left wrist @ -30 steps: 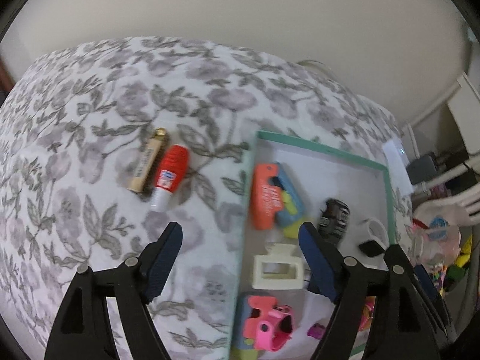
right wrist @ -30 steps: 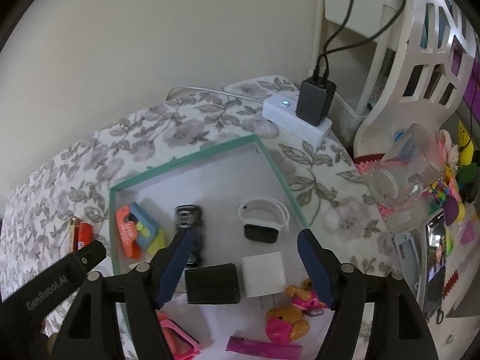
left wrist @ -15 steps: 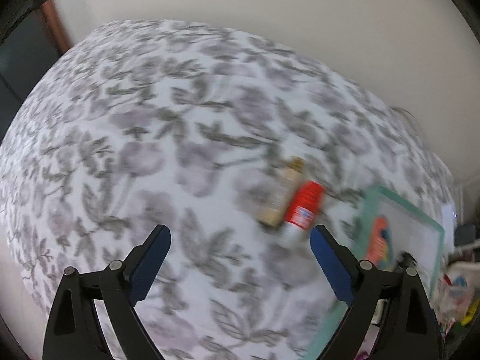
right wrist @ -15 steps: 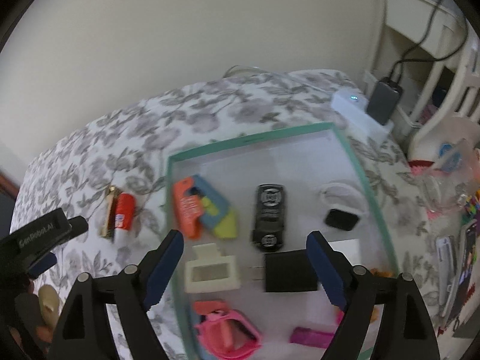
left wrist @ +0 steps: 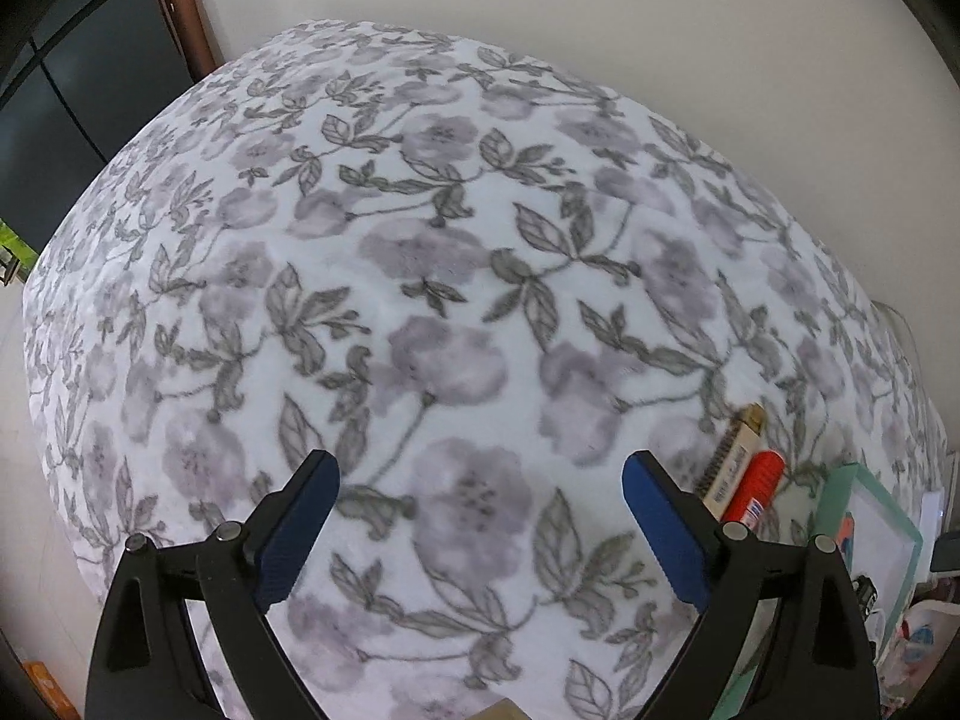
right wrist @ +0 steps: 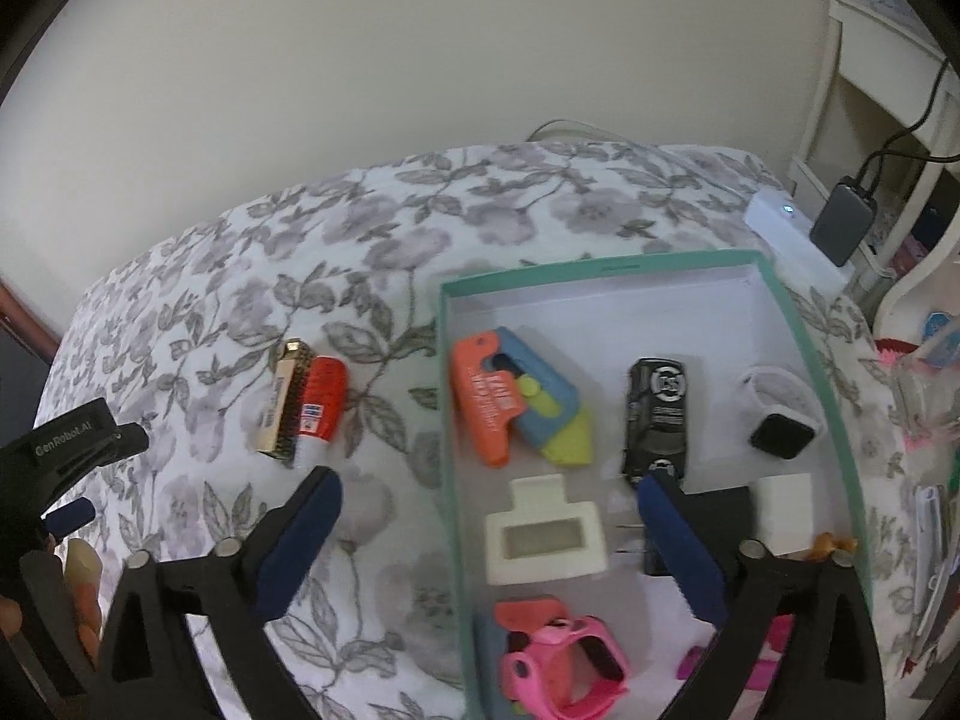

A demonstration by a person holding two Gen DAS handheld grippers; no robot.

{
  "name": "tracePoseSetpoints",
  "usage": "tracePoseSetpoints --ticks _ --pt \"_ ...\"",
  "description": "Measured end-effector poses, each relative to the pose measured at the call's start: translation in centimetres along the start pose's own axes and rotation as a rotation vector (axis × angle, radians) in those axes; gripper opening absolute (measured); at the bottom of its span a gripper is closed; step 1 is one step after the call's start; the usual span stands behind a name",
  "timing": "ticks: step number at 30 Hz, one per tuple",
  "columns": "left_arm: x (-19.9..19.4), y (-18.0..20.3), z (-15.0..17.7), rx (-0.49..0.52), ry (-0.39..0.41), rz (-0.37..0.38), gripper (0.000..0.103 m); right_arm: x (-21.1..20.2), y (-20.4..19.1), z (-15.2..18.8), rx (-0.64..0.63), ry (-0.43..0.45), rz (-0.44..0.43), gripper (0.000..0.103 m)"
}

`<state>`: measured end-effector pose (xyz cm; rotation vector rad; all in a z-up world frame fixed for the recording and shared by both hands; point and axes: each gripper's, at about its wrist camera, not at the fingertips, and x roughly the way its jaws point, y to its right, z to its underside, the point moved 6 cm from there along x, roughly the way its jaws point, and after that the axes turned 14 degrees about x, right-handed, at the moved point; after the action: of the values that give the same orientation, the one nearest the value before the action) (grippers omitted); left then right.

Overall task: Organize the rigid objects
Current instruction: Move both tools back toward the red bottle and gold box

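Left of the green-rimmed tray (right wrist: 798, 324), two items are lying outside on the floral bedspread (right wrist: 384, 222).

Beside the tray's left wall, the red tube (right wrist: 323, 405) and the tan comb-like bar (right wrist: 282, 399) are lying touching, side by side, while inside the tray the orange-and-blue toy (right wrist: 516, 399), black remote (right wrist: 657, 414), cream clip (right wrist: 543, 531), pink watch (right wrist: 564, 660) and dark smartwatch (right wrist: 780, 435) are already sitting. The right tool (right wrist: 489, 546) is hanging over the tray's left wall; its jaws have just been opening and are spread wide, with nothing pinched. The left tool (left wrist: 480, 531), equally spread and empty, is pointing at bare bedspread left of the tube (left wrist: 753, 492). Judging by this, the collecting step is underway; next, one tool probably needs to straddle the tube or bar and close.
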<state>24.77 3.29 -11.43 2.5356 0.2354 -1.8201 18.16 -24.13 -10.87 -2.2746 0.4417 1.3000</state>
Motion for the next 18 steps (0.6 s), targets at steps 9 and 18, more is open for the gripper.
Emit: tracePoseSetpoints --ticks 9,18 --pt "0.3 0.2 -0.8 -0.008 0.016 0.085 0.096 0.7 -2.6 0.2 -0.020 0.007 -0.057 0.103" --pt "2.1 3.1 -1.3 0.069 -0.013 0.149 0.096 2.5 -5.3 -1.1 -0.048 -0.029 -0.076 0.103"
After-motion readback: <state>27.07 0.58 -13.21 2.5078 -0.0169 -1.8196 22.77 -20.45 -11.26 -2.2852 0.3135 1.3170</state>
